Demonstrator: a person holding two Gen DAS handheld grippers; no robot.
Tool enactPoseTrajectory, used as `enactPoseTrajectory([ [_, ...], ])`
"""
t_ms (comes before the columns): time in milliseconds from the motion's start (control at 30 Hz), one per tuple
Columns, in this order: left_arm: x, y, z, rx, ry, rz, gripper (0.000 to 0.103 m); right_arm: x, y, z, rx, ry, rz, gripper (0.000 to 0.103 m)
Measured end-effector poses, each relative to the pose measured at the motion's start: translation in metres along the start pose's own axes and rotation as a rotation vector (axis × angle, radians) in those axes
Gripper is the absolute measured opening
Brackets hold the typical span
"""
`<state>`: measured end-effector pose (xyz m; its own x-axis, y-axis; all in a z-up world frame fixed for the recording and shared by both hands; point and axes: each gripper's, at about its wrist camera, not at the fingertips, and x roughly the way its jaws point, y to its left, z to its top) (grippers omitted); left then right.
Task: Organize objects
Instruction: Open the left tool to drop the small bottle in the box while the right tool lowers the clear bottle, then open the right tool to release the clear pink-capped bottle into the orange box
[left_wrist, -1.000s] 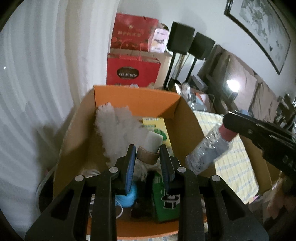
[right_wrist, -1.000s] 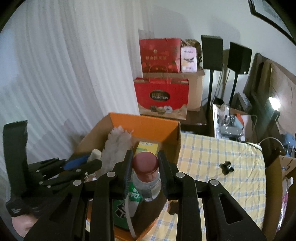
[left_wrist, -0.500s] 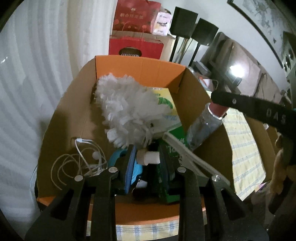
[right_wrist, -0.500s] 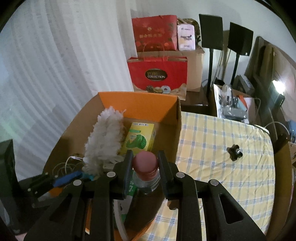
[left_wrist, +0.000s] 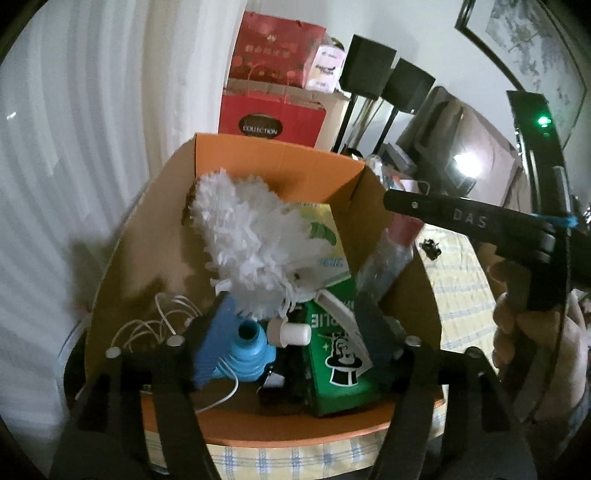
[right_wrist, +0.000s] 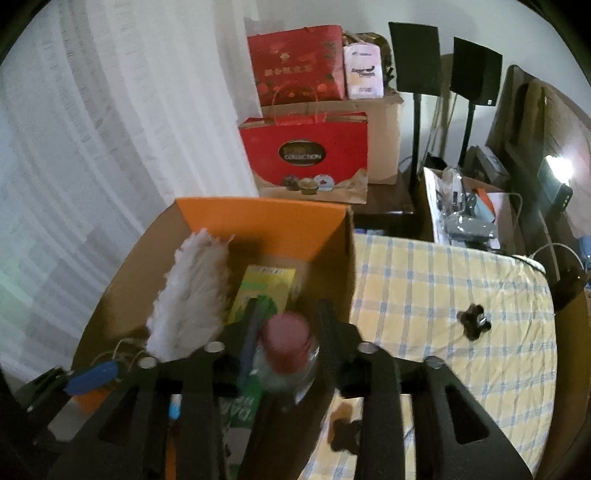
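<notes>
Clearly, "COLLECTION" marks the red gift bag (right_wrist: 303, 159) behind the orange box (right_wrist: 262, 221).

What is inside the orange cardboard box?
In the box: a white duster, yellow-green packet, green carton, blue part, white cable, clear bottle. The duster hides whatever lies beneath.

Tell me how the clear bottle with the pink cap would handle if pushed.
The clear bottle leans on the cardboard box wall, so it may slide down. Round, it would probably roll. It looks like thin plastic, likely light.
</notes>
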<state>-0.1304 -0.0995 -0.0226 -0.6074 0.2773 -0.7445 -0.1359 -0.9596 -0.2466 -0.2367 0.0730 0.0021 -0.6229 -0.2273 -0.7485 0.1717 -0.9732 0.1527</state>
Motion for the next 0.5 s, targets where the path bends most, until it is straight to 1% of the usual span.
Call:
enactPoseTrajectory([
  [33, -0.001, -0.001, 0.001, 0.004, -0.005, 0.002, 0.070, -0.001, -0.002, 0.002, 0.011, -0.007, -0.003, 0.048],
  [100, -0.004, -0.003, 0.004, 0.012, -0.016, 0.002, 0.084, -0.005, -0.006, 0.005, 0.025, -0.018, 0.005, 0.048],
  [167, -0.006, -0.006, 0.006, 0.018, -0.025, -0.007, 0.088, -0.011, -0.009, 0.006, 0.031, -0.026, 0.005, 0.048],
  [300, -0.010, -0.008, 0.008, 0.014, -0.042, -0.025, 0.094, -0.025, -0.017, 0.003, 0.047, -0.044, 0.012, 0.050],
  [433, -0.013, -0.013, 0.008, 0.017, -0.053, -0.026, 0.096, -0.040, -0.022, -0.003, 0.044, -0.061, 0.003, 0.052],
  [500, -0.013, -0.015, 0.007, 0.014, -0.055, -0.026, 0.101, -0.047, -0.025, -0.006, 0.041, -0.068, -0.002, 0.053],
])
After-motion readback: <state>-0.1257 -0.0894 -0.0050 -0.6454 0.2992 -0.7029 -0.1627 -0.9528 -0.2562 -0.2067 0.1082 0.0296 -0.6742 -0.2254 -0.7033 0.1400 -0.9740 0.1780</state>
